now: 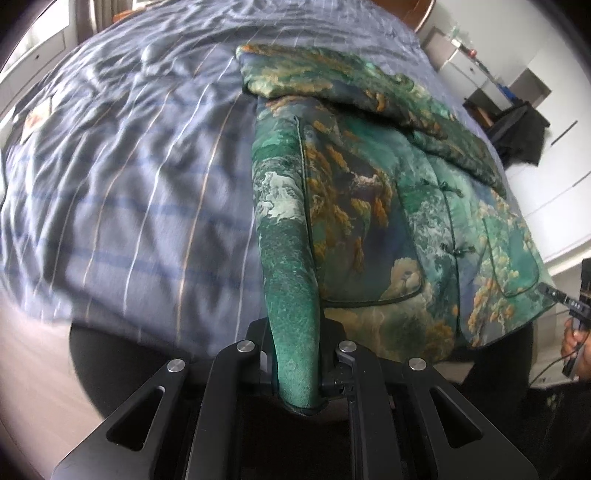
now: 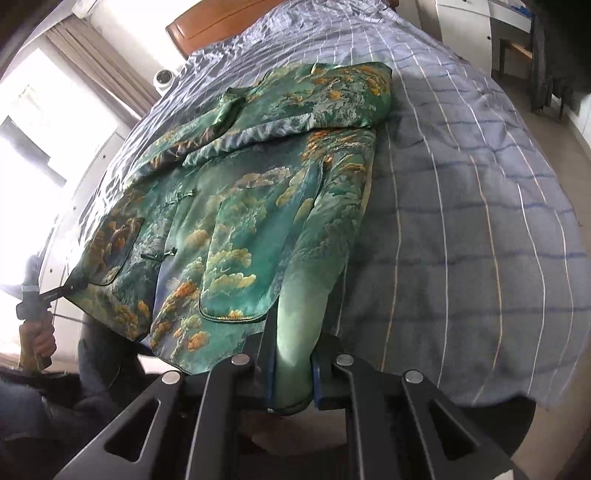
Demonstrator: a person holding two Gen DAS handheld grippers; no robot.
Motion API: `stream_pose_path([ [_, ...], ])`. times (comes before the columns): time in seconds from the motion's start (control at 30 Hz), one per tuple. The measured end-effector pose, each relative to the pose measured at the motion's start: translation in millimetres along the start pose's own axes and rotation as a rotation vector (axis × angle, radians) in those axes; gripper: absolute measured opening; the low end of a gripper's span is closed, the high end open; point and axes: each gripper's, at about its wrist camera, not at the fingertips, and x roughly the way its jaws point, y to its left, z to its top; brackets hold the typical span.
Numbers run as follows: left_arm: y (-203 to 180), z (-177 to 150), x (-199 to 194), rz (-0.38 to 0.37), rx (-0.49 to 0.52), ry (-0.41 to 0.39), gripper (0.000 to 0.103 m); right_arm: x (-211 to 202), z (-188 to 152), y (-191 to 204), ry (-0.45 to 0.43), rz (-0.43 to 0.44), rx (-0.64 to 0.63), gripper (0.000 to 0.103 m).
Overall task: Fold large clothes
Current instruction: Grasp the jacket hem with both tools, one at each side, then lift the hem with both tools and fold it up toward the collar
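Note:
A green jacket [image 1: 369,206] with orange and white cloud print lies on the bed, front up, knot buttons down the middle, its sleeves folded across the chest. It also shows in the right wrist view [image 2: 240,206]. My left gripper [image 1: 295,354] is shut on the jacket's bottom left hem corner at the bed's near edge. My right gripper [image 2: 293,369] is shut on the bottom right hem corner. Each gripper shows in the other's view, the right one [image 1: 569,302] at the far right, the left one [image 2: 55,293] at the far left.
The bed has a blue checked cover [image 1: 129,184] that hangs over the near edge [image 2: 461,240]. A wooden headboard [image 2: 214,26] stands at the far end. White cabinets [image 1: 476,70] and a dark garment [image 1: 524,136] stand to the right. A curtained window [image 2: 55,110] is on the left.

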Motion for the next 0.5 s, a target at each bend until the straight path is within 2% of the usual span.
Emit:
stream_pose_path([
  [0.13,5,-28,-18,-0.007,0.031,0.064,0.011,-16,-13,1,0.048,0.042,0.035,0.014],
  [0.23,14,-21,-44,-0.111,-0.038,0.037,0.011,-39,-11,-3,0.028,0.138,0.105,0.013],
  [0.27,18,-6,-56,-0.158,-0.069,-0.006,0.010,-47,-4,-6,0.004,0.175,0.134,0.013],
  [0.37,20,50,-74,-0.216,-0.078,-0.125,0.010,-62,37,-18,-0.097,0.262,0.166,0.013],
  [0.43,17,86,-74,-0.226,-0.075,-0.179,0.010,-64,75,-22,-0.162,0.285,0.154,0.013],
  [0.5,11,135,-65,-0.212,-0.062,-0.239,0.010,-58,126,-24,-0.221,0.265,0.106,0.013],
])
